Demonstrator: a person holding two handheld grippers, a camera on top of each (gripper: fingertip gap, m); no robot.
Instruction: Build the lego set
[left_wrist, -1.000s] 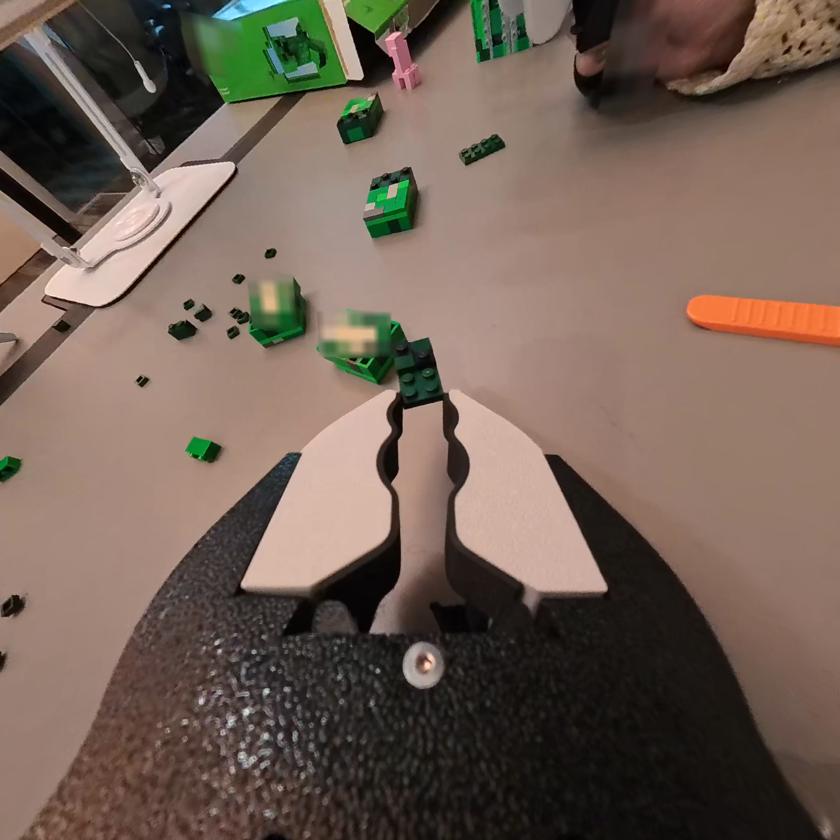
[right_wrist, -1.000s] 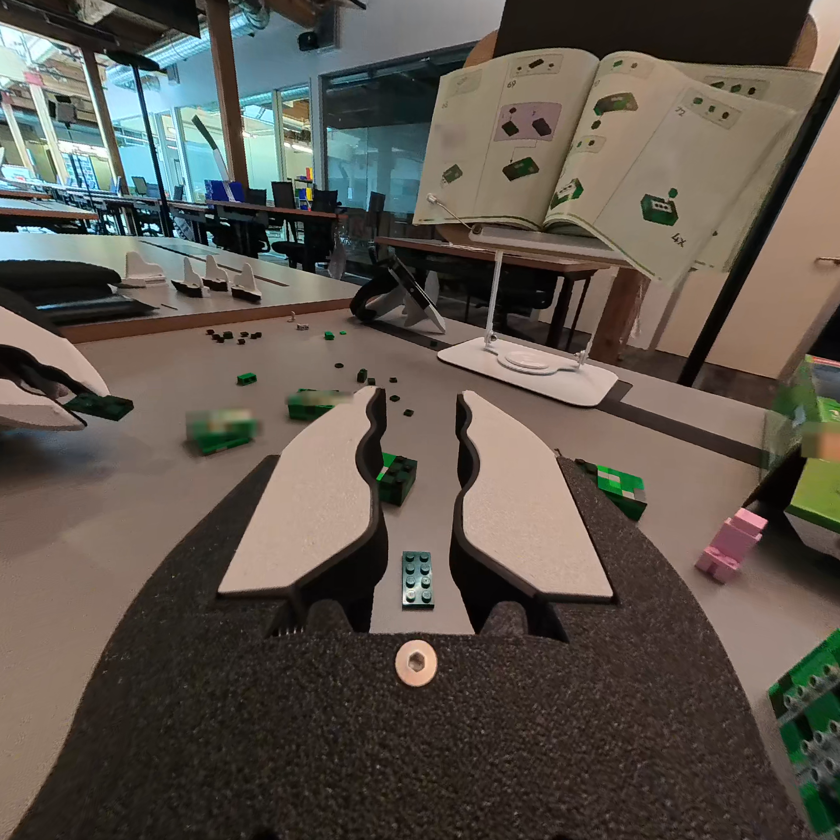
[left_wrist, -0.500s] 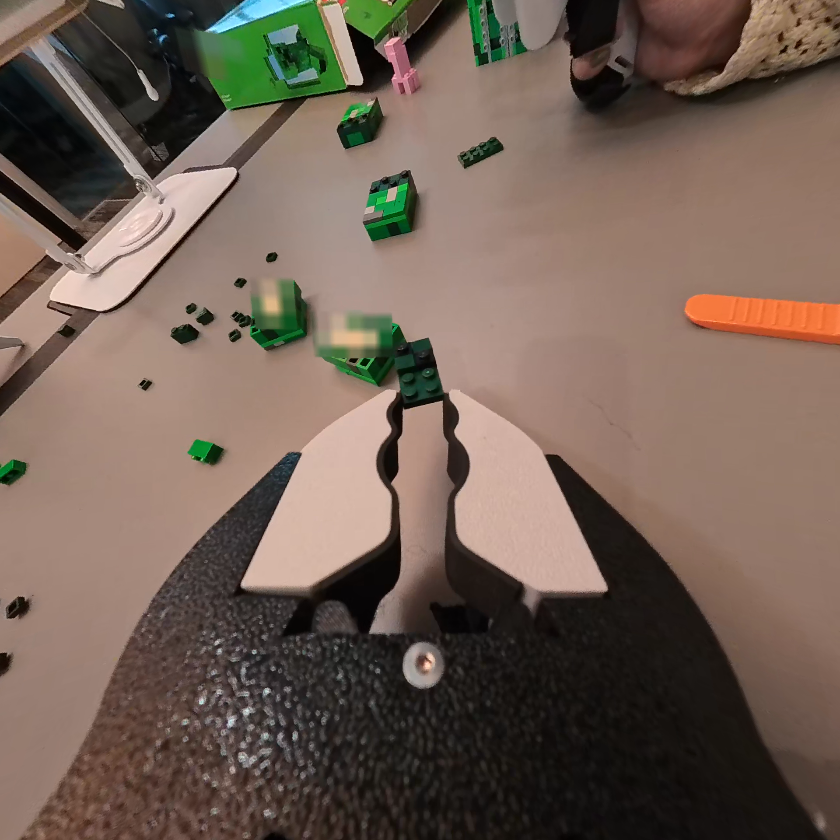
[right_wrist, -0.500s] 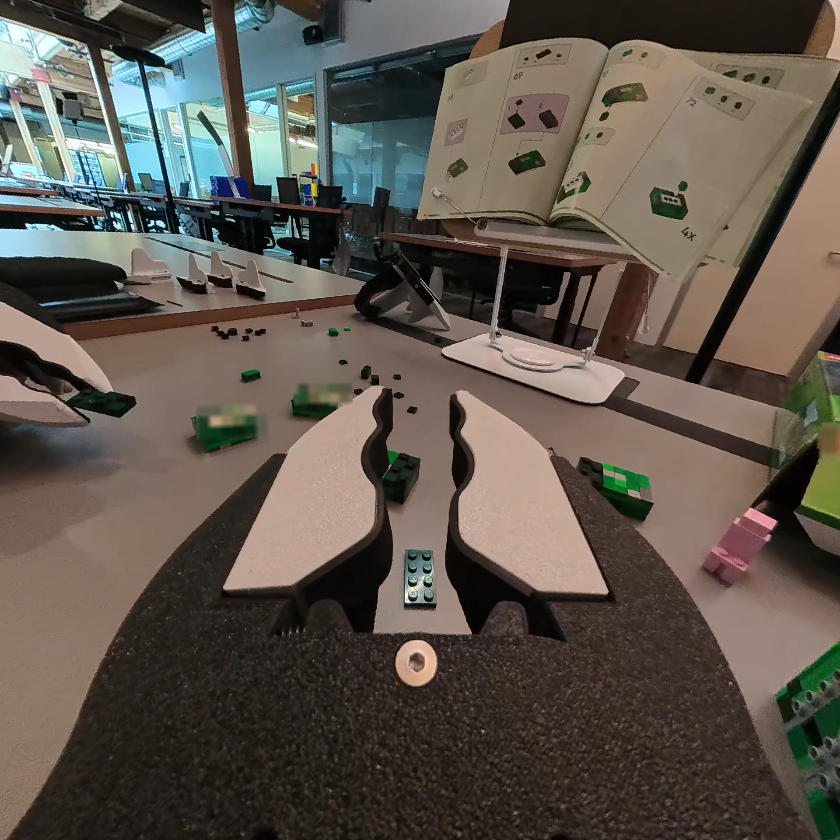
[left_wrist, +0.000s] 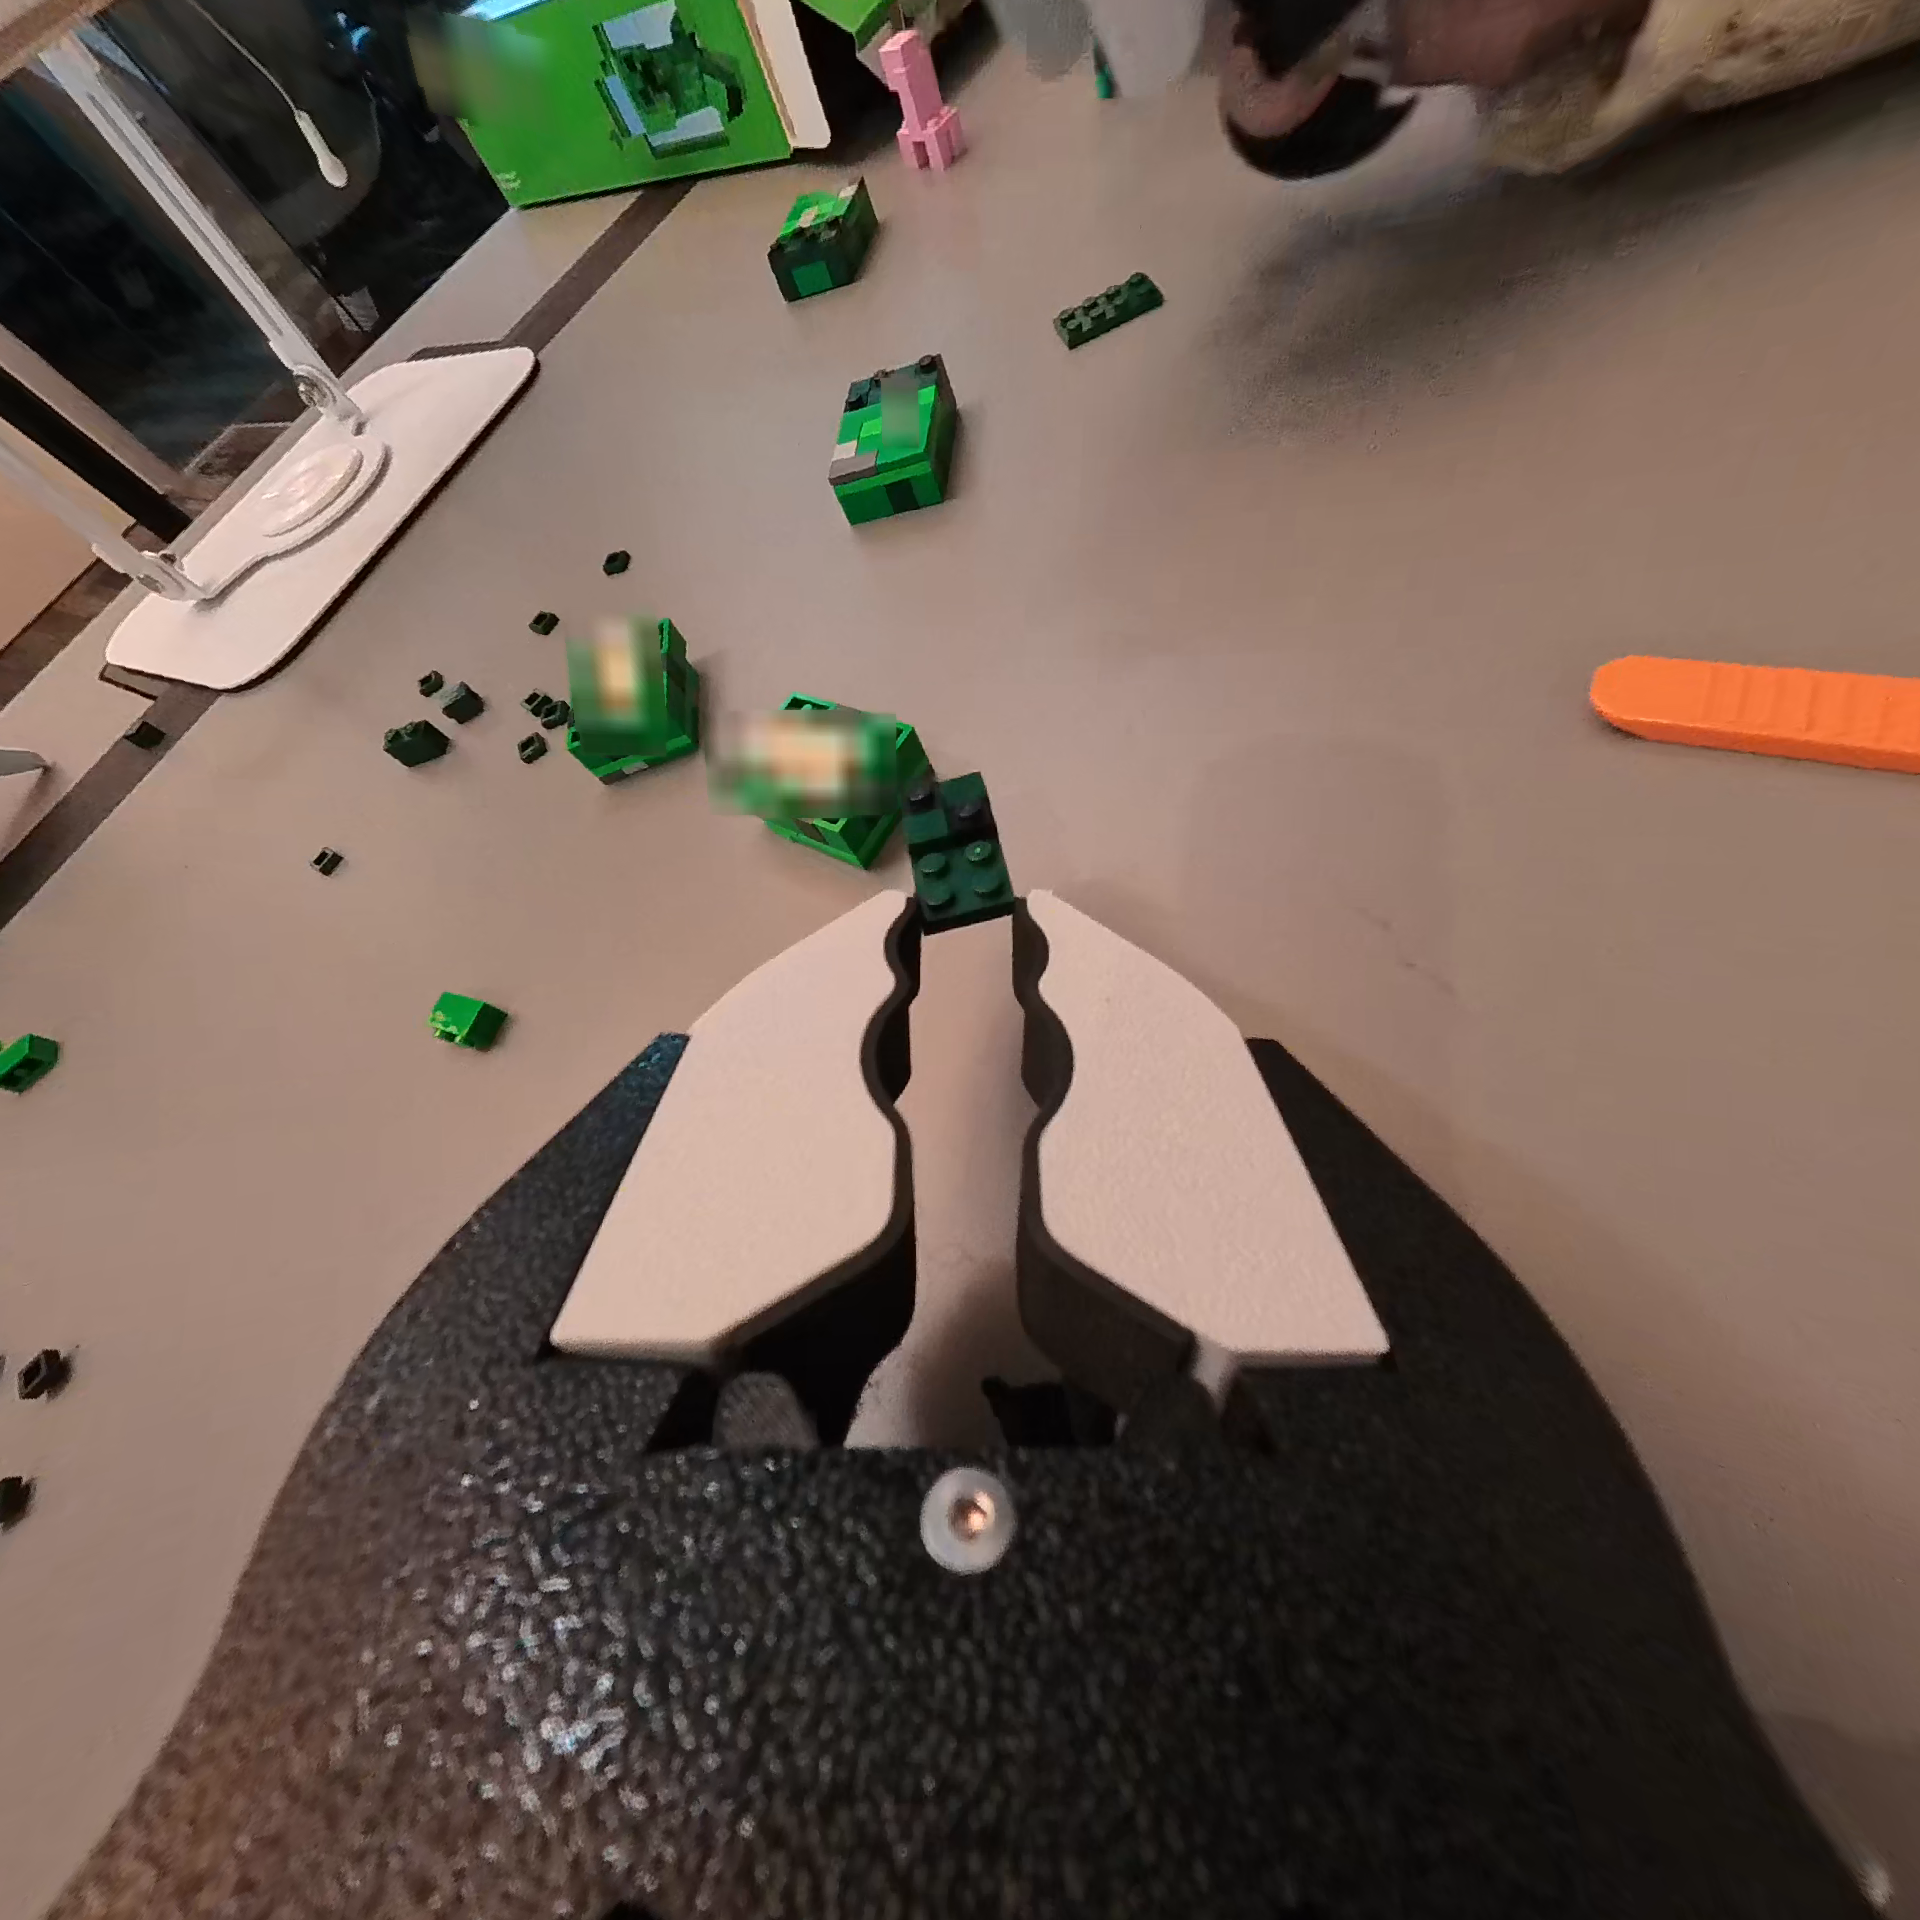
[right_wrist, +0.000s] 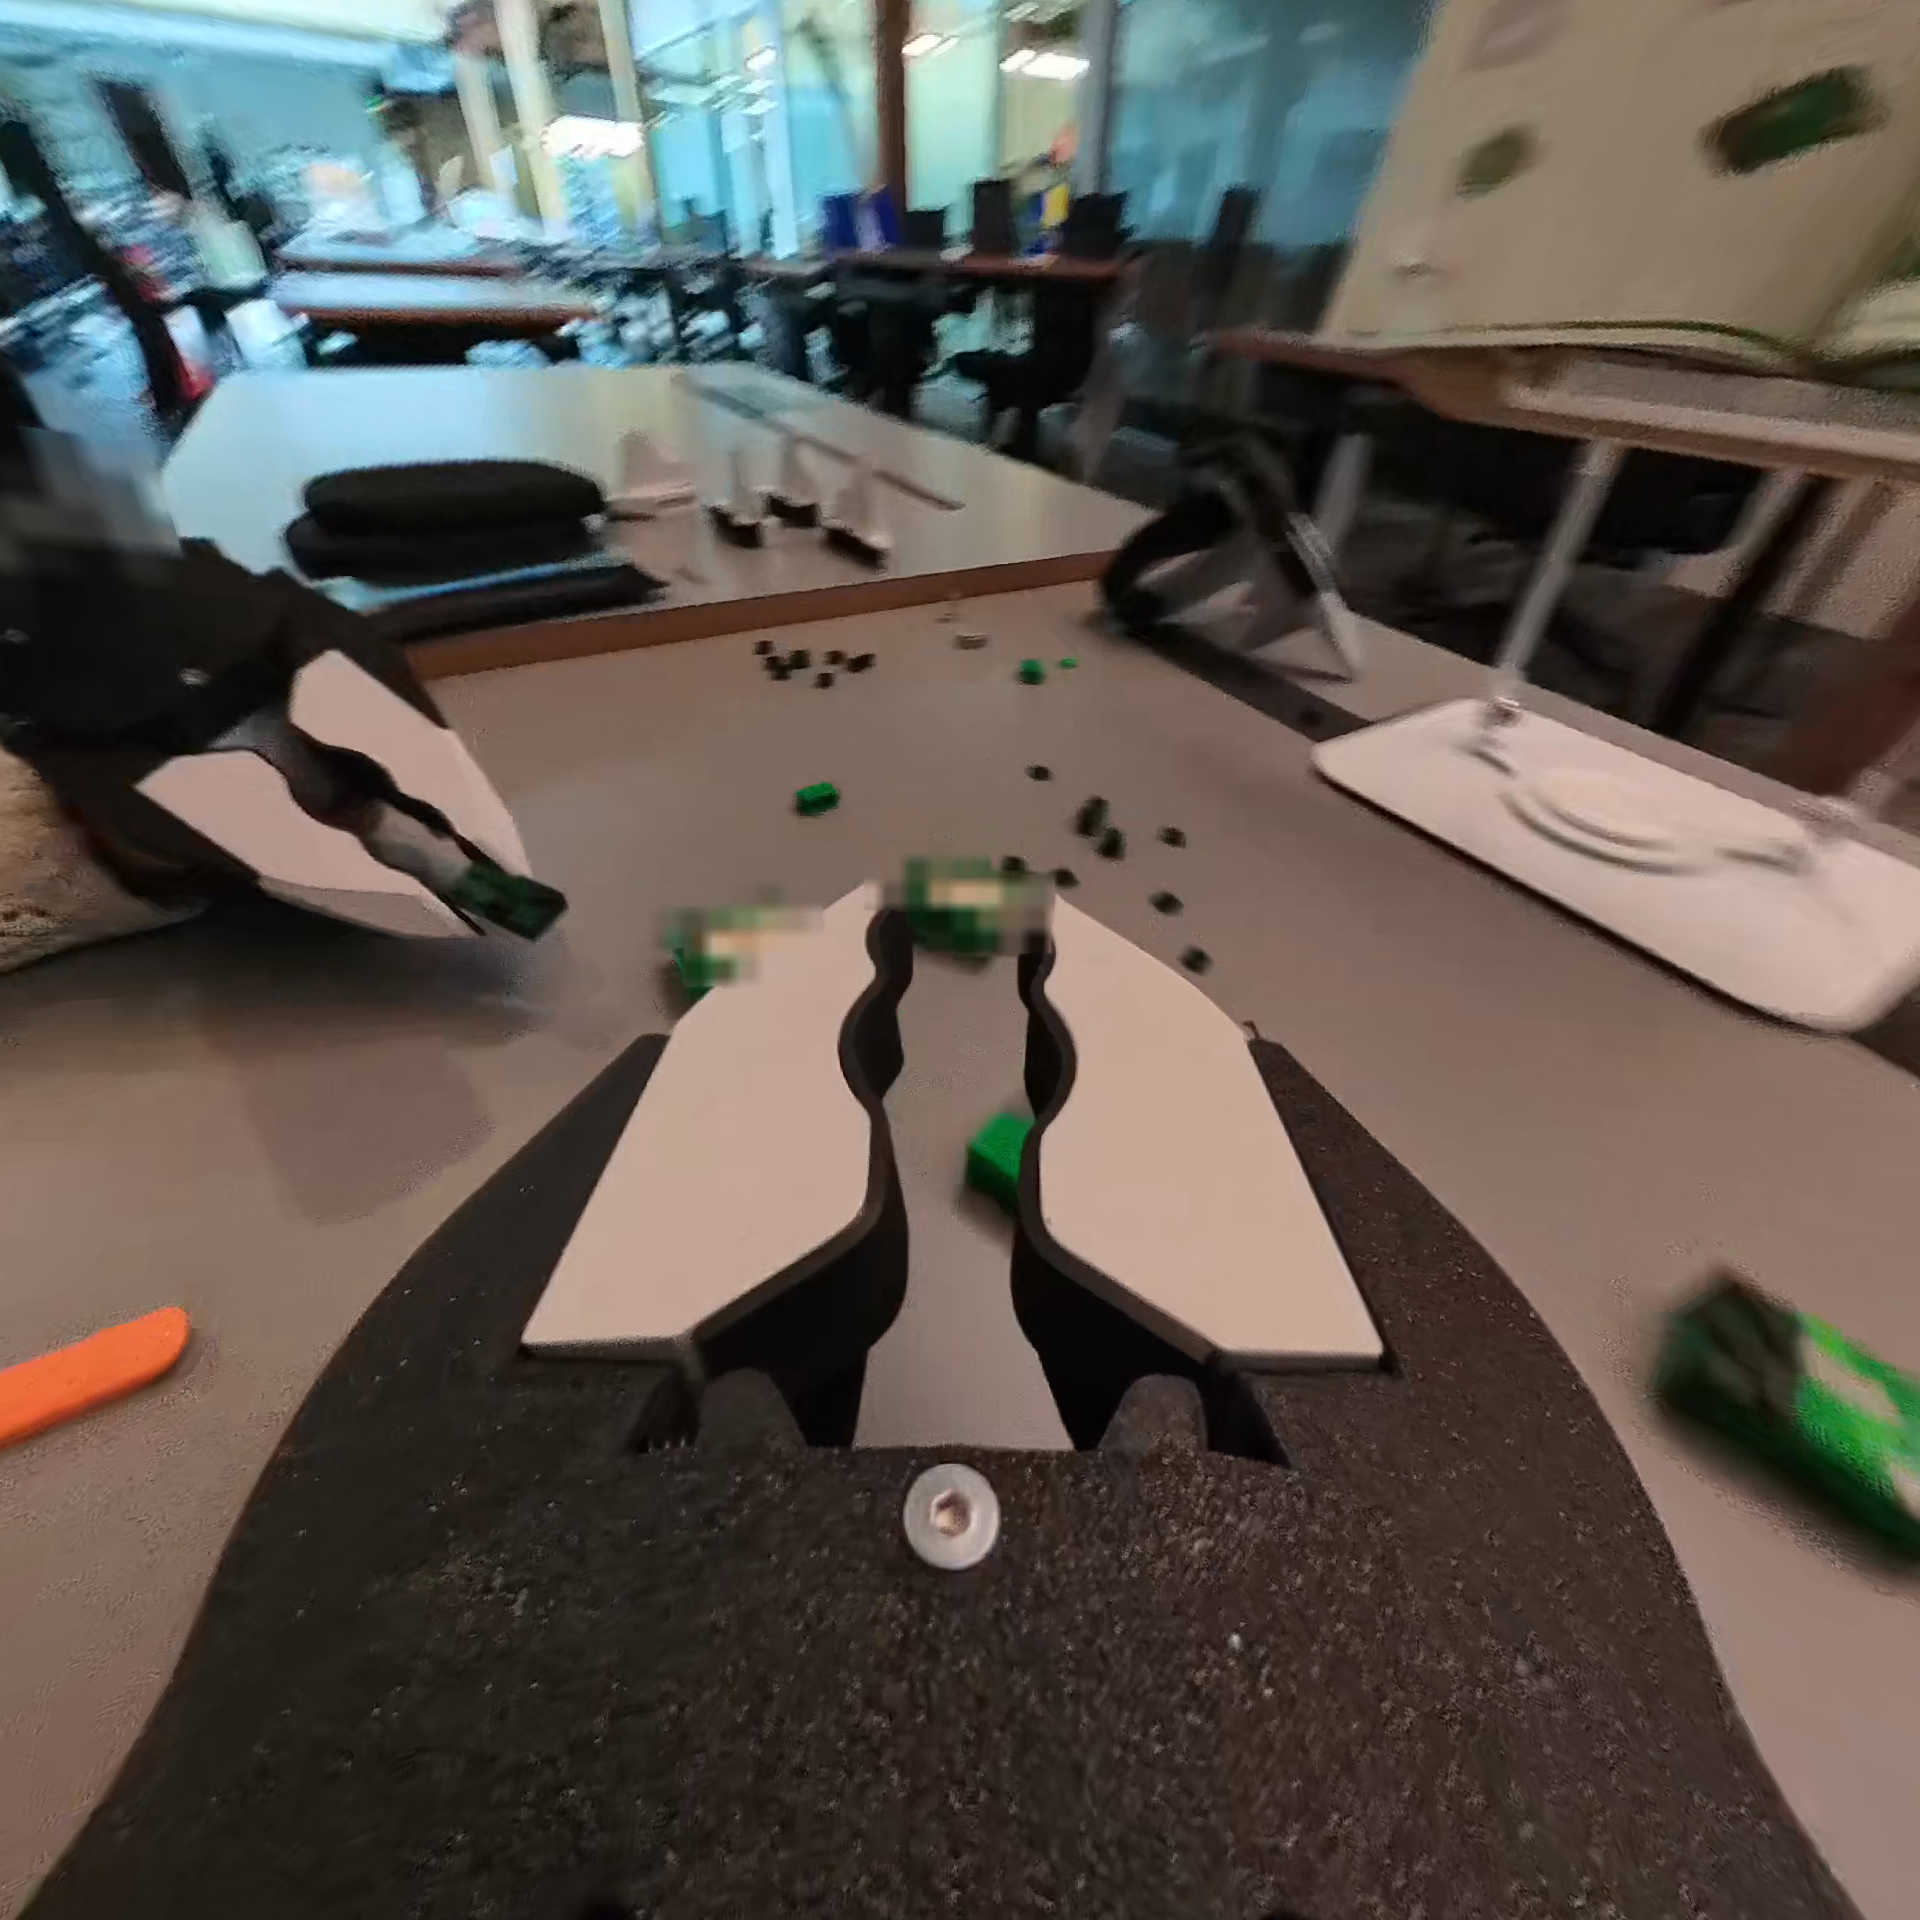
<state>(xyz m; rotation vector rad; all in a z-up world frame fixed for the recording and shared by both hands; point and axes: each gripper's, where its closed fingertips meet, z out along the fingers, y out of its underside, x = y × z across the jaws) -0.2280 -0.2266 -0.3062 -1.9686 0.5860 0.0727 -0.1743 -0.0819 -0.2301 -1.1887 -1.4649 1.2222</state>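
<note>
Left hand-held gripper (left_wrist: 966, 909) grips a dark green plate (left_wrist: 958, 847) (studs up); right hand-held gripper (right_wrist: 964, 935) hangs parted, empty, above the counter (right_wrist: 1351, 1091).

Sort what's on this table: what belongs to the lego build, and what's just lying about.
Belongs to the build:
- dark green plate clamped in the left tool
- right tool, open and empty
- green block assemblies
- dark green long plate
- scattered small dark pieces
- pink figure
- instruction booklet

Lying about:
- orange brick separator
- green box
- white stand base
</note>
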